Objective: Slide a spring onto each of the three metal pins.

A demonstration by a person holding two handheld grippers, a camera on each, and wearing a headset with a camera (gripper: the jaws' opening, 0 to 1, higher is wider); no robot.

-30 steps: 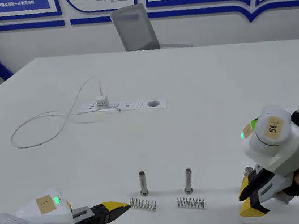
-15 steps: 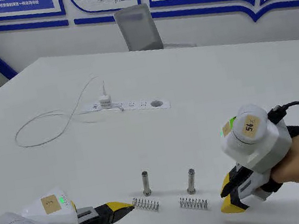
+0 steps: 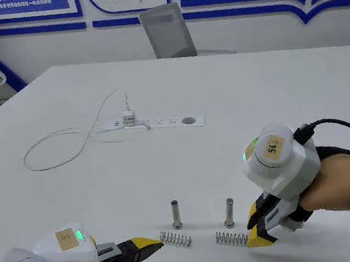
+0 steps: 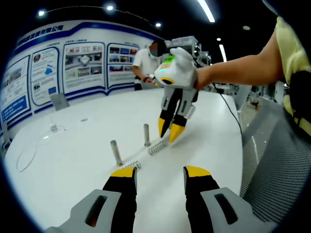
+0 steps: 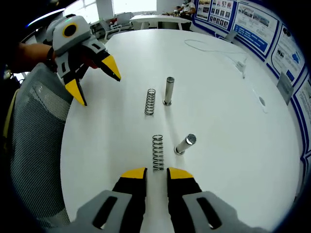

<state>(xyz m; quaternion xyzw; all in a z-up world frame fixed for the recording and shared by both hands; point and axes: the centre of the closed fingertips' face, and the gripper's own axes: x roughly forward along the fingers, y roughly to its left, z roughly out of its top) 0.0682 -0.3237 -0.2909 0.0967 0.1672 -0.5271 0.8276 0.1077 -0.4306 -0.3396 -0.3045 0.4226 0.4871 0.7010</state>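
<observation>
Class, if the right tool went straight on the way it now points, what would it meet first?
Most likely the nearer spring, lying on the table just ahead of the right tool; the pin sits off to one side.

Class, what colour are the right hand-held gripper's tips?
Yellow, on the right hand-held gripper; best in right gripper view.

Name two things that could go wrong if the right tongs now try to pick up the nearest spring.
The spring lies loose on the smooth table, right ahead of the right tongs; a clumsy pinch may flick or roll it away. The pin stands unheld close beside it, so the tips could well knock it over.
</observation>
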